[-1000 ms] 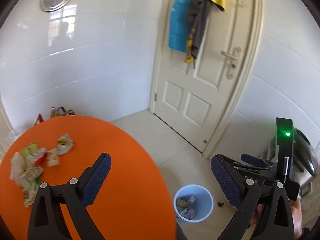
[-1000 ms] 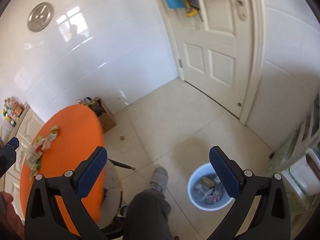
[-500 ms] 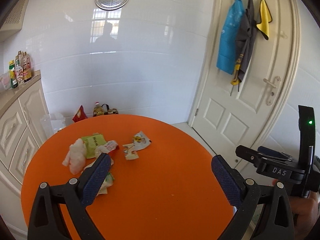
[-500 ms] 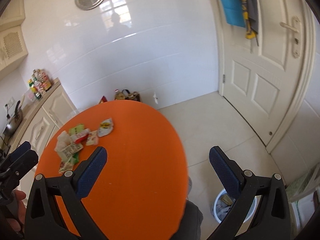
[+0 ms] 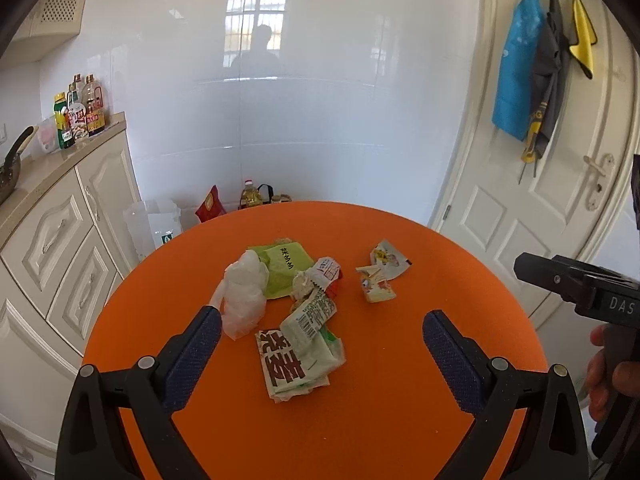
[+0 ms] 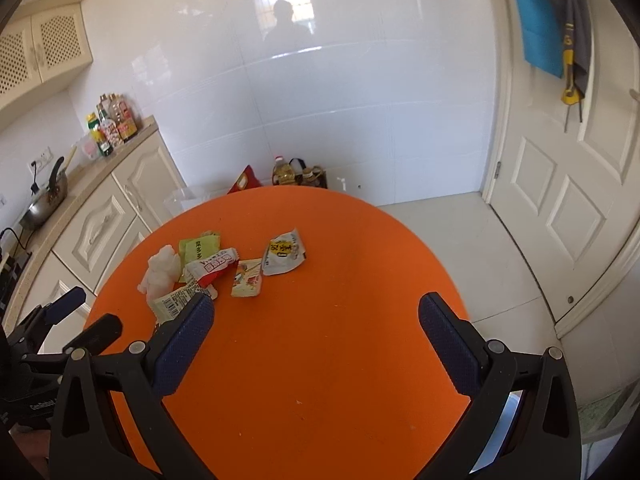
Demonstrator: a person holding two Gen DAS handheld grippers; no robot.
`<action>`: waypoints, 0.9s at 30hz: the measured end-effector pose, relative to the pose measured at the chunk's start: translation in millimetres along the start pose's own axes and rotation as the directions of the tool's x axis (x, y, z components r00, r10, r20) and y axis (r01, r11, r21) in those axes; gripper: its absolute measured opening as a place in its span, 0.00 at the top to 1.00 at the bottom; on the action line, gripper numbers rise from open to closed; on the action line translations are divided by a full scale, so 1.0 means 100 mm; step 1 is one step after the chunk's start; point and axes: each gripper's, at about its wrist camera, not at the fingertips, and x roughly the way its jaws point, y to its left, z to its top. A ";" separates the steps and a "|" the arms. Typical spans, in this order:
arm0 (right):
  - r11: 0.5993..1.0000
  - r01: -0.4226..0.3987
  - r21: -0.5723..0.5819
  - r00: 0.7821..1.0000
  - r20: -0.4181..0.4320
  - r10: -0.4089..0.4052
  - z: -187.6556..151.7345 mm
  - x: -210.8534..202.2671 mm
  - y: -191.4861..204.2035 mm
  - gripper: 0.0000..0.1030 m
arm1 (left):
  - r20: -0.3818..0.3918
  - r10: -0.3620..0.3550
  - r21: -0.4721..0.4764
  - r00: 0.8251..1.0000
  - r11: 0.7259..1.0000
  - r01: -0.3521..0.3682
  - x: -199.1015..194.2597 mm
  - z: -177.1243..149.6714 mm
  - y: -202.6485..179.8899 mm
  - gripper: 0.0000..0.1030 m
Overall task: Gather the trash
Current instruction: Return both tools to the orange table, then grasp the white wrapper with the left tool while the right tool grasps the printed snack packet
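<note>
Lying crumpled, wrappers [image 5: 304, 320] cluster on orange table [image 5: 400, 420].

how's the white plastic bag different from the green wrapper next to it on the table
The white bag is crumpled into a puffy lump that stands up; the green wrapper lies flat. The bag is plain and translucent with no print showing; the wrapper is opaque lime green with dark printed characters. Both rest on the orange table, touching each other, in the same litter cluster.

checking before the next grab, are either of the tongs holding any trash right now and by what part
Nothing is held. The left tongs and right tongs are both open above the orange table; the wrappers lie untouched.
</note>
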 end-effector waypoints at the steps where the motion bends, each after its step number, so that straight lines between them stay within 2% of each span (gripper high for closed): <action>1: 1.000 -0.002 -0.001 1.000 -0.008 0.002 0.01 0.05 0.02 0.00 | -0.013 -0.003 0.010 1.000 1.000 0.003 0.09 0.04 -0.01 0.04; 3: 1.000 -0.009 0.000 1.000 -0.026 0.009 0.03 0.19 0.05 0.00 | -0.036 -0.008 0.039 0.999 0.999 0.010 0.32 0.19 -0.05 0.04; 11: 1.000 -0.019 0.015 0.995 -0.096 0.021 0.03 0.63 0.05 0.00 | -0.118 -0.030 0.129 0.993 0.991 0.046 1.10 0.46 -0.03 0.07; 13: 1.000 -0.019 0.022 0.994 -0.111 0.022 0.03 0.73 0.05 0.00 | -0.154 -0.018 0.157 0.988 0.987 0.043 1.32 0.53 -0.05 0.19; 15: 0.999 -0.026 0.027 0.992 -0.125 0.029 0.03 0.82 0.05 0.00 | -0.196 -0.019 0.171 0.980 0.984 0.053 1.53 0.60 -0.06 0.44; 17: 0.999 -0.037 0.023 0.989 -0.141 0.040 0.03 0.91 0.09 0.00 | -0.231 -0.034 0.156 0.972 0.985 0.072 1.69 0.68 -0.03 0.54; 20: 0.998 -0.064 0.006 0.983 -0.170 0.064 0.04 1.05 0.19 0.01 | -0.233 -0.028 0.154 0.972 0.986 0.065 1.80 0.79 -0.02 0.71; 21: 0.997 -0.074 0.003 0.982 -0.177 0.073 0.04 1.10 0.24 0.03 | -0.233 -0.039 0.140 0.972 0.987 0.074 1.83 0.82 0.00 0.75; 24: 0.994 -0.105 -0.011 0.974 -0.204 0.100 0.06 1.26 0.39 0.11 | -0.226 -0.061 0.107 0.972 0.990 0.087 1.90 0.91 0.05 0.79; 27: 0.992 -0.126 -0.028 0.963 -0.242 0.116 0.06 1.46 0.54 0.25 | -0.216 -0.066 0.106 0.974 0.990 0.091 1.92 0.93 0.03 0.81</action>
